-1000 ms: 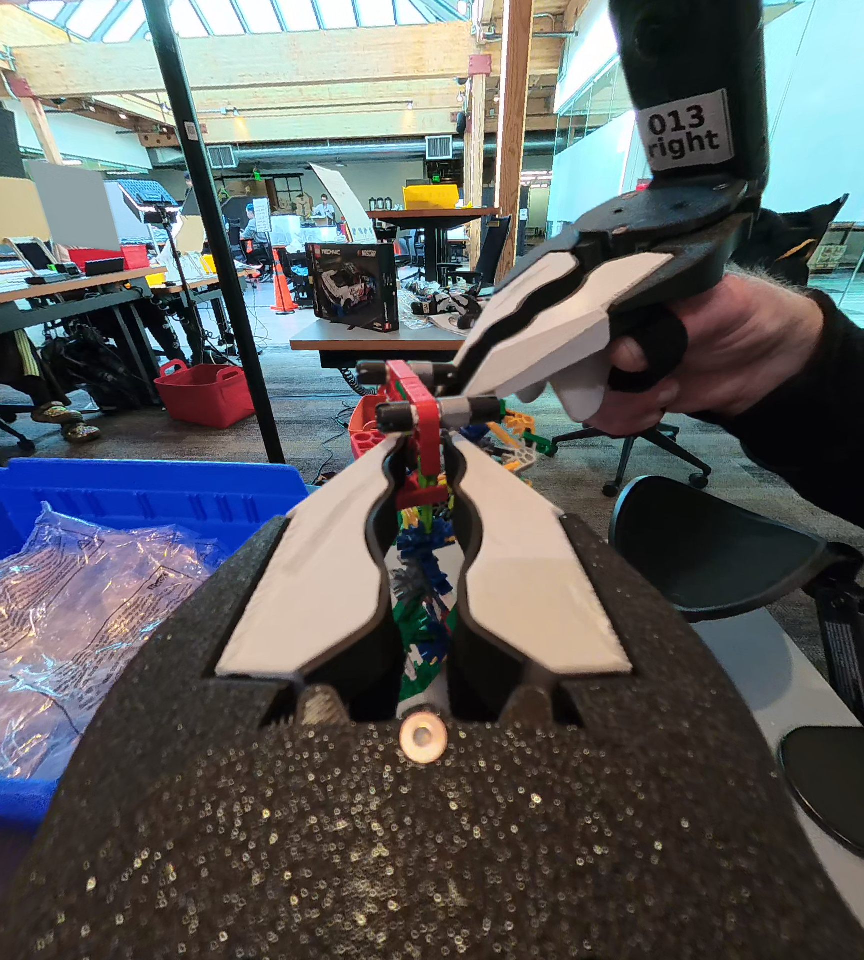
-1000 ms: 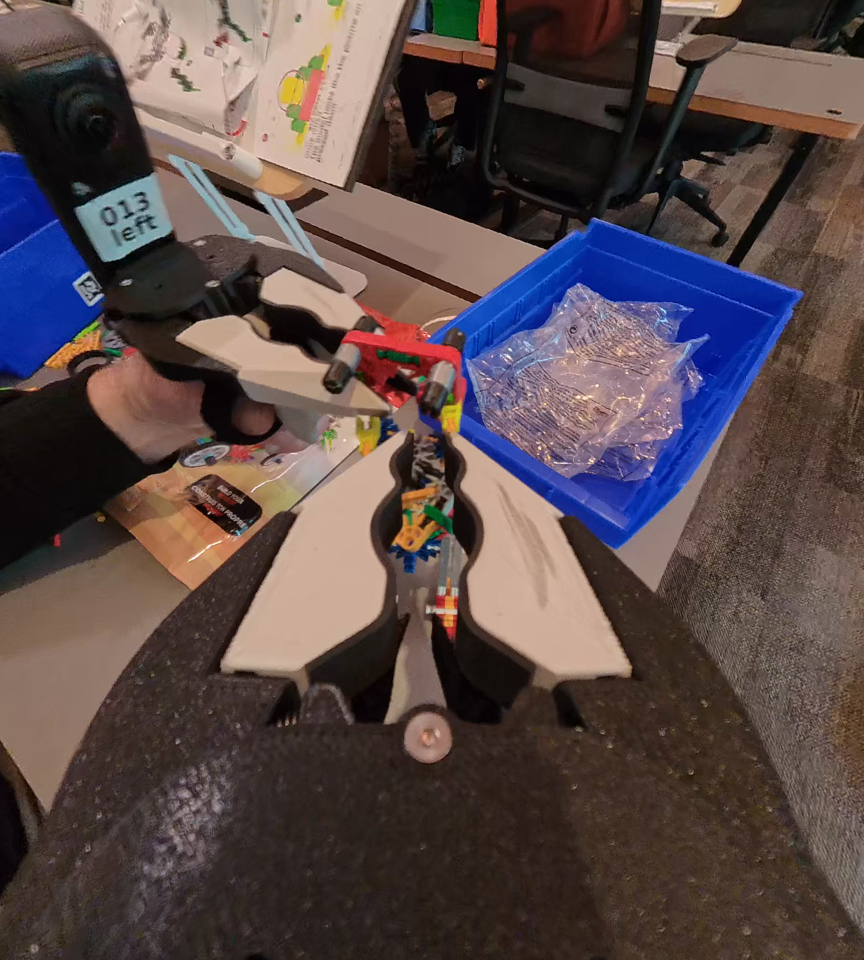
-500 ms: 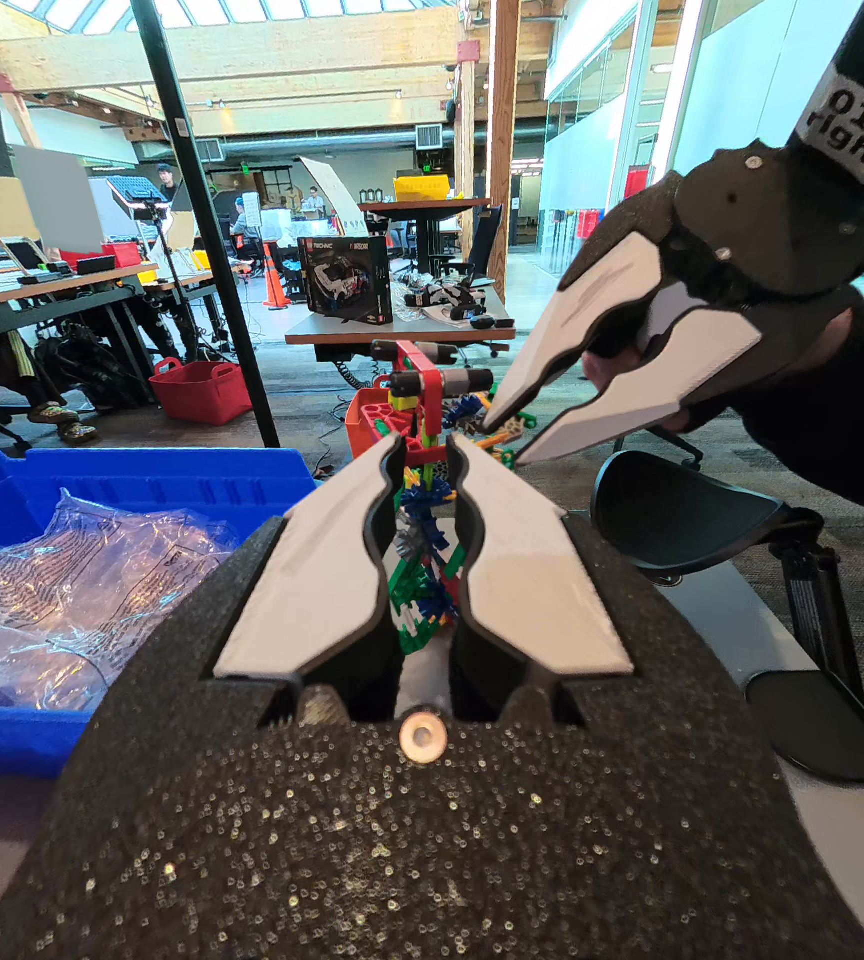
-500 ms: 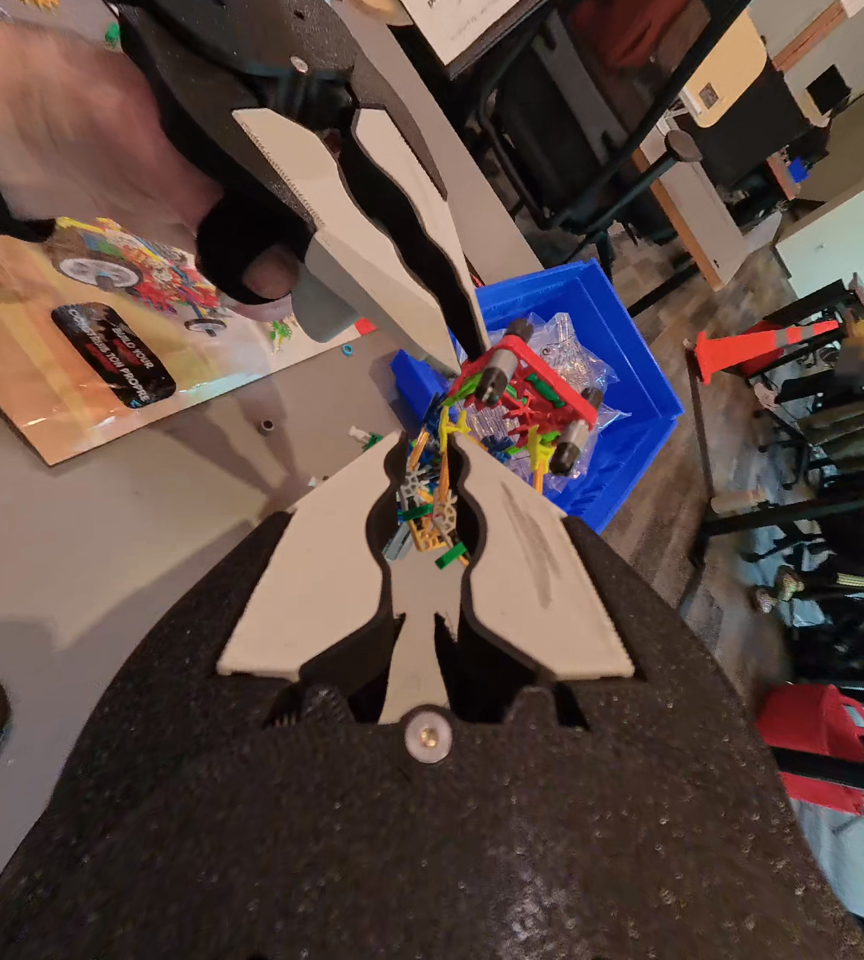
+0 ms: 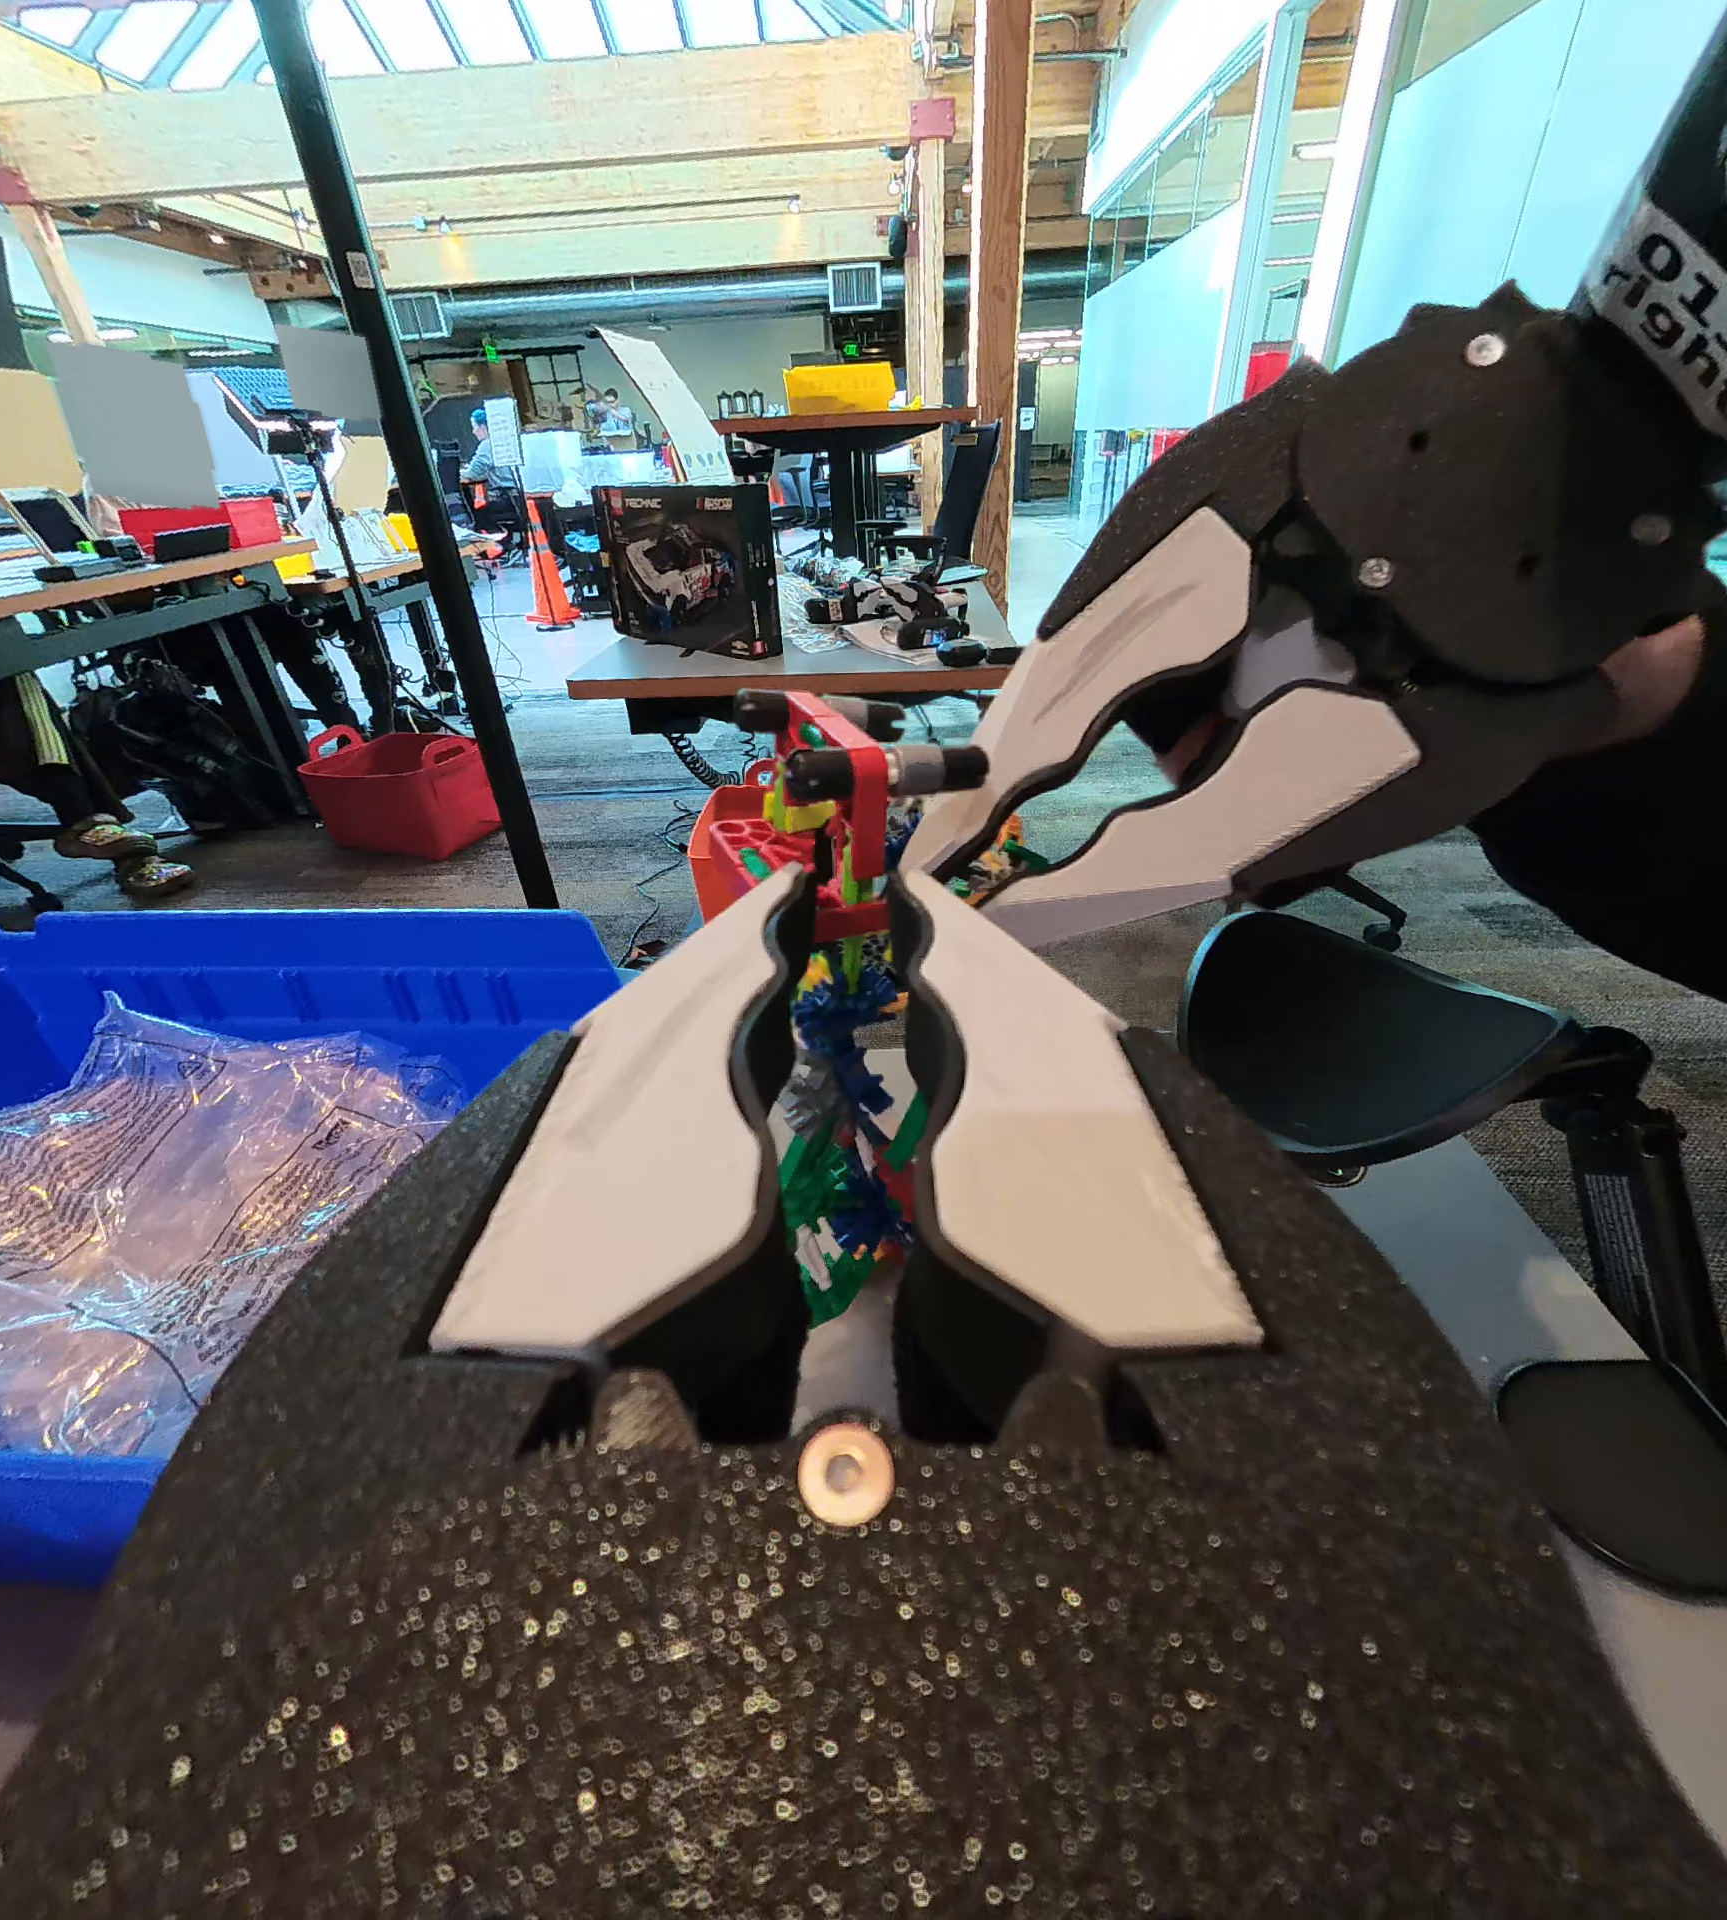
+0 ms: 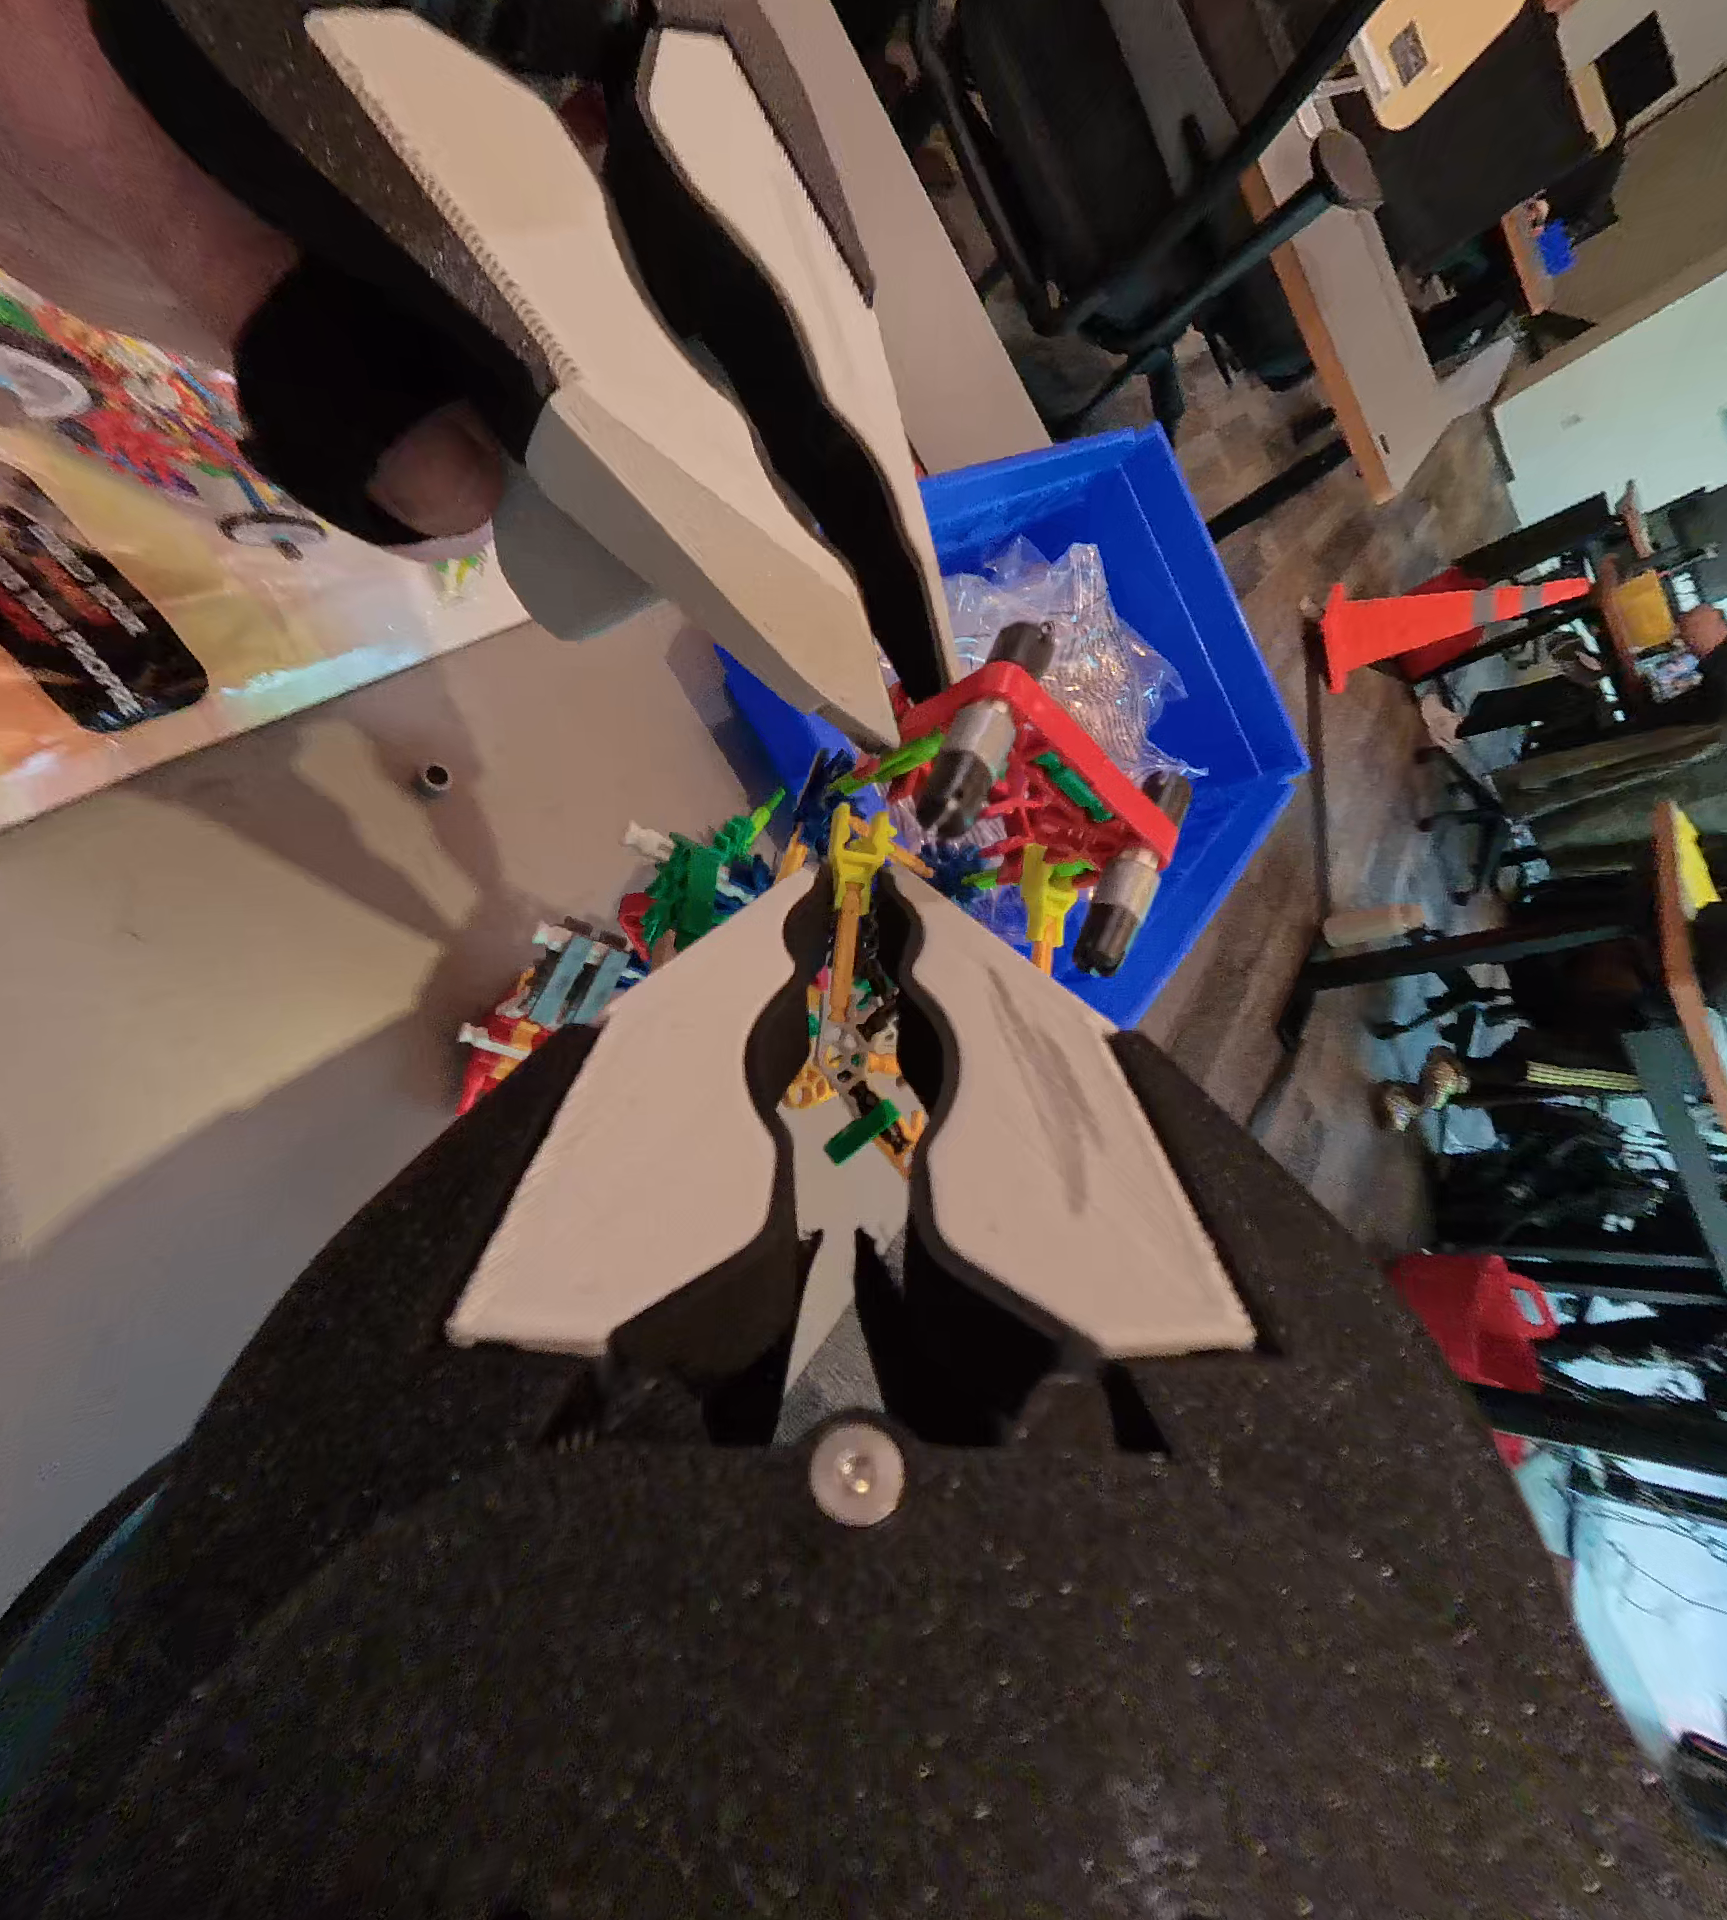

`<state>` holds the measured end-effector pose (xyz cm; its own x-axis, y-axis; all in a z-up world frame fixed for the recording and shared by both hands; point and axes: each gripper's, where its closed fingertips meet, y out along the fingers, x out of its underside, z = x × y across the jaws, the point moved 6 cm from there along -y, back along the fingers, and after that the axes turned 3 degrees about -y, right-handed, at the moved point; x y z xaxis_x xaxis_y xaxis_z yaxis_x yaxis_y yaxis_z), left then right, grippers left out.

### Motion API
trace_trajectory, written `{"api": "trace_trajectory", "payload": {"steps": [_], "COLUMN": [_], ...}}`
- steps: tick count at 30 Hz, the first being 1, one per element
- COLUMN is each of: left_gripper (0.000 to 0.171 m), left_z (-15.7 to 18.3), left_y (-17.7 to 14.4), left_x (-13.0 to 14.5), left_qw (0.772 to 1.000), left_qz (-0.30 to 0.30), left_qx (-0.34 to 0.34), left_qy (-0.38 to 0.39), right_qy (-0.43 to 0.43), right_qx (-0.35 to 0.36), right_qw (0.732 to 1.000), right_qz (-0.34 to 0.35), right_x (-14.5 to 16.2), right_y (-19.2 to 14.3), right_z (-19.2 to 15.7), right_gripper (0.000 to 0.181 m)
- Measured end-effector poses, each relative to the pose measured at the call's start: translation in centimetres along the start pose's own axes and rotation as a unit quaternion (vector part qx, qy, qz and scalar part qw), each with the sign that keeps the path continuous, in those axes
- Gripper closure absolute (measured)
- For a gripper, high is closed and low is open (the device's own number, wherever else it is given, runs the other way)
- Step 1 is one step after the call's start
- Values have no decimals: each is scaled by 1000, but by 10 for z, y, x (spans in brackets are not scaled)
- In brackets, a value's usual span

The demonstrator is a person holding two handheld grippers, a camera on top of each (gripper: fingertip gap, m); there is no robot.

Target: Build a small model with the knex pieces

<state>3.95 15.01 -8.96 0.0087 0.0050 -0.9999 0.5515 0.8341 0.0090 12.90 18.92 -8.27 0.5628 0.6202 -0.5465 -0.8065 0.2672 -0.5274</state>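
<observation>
Both your left claw (image 5: 846, 902) and right claw (image 6: 851, 883) pinch the toy model (image 6: 952, 821) above the worktop's (image 6: 163, 987) edge; opposing pulls could snap its joints.

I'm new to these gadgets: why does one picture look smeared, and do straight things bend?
Right wrist view: tilted, the printed sheet and room edge smeared by motion blur. Left wrist view: sharp, daylit; the black pole bows from the wide lens.

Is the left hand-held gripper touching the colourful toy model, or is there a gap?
Touching. In the left wrist view the left hand-held gripper is shut on the toy model; its fingertips press the red frame on both sides, with no gap.
</observation>
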Motion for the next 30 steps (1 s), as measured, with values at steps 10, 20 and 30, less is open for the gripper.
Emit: {"api": "trace_trajectory", "payload": {"steps": [10, 20, 30], "left_gripper": [162, 164, 157], "left_z": [-2, 2, 7], "left_y": [-5, -1, 2], "left_x": [0, 2, 2], "left_qw": [1000, 1000, 998], "left_qz": [-5, -10, -18], "left_qx": [-11, -7, -20], "left_qy": [15, 29, 49], "right_qy": [51, 108, 119], "right_qx": [-53, -92, -104], "right_qw": [997, 988, 987], "right_qz": [33, 53, 39], "right_x": [-4, -5, -6], "right_y": [-7, -5, -1], "right_z": [10, 16, 18], "right_gripper": [177, 177, 178]}}
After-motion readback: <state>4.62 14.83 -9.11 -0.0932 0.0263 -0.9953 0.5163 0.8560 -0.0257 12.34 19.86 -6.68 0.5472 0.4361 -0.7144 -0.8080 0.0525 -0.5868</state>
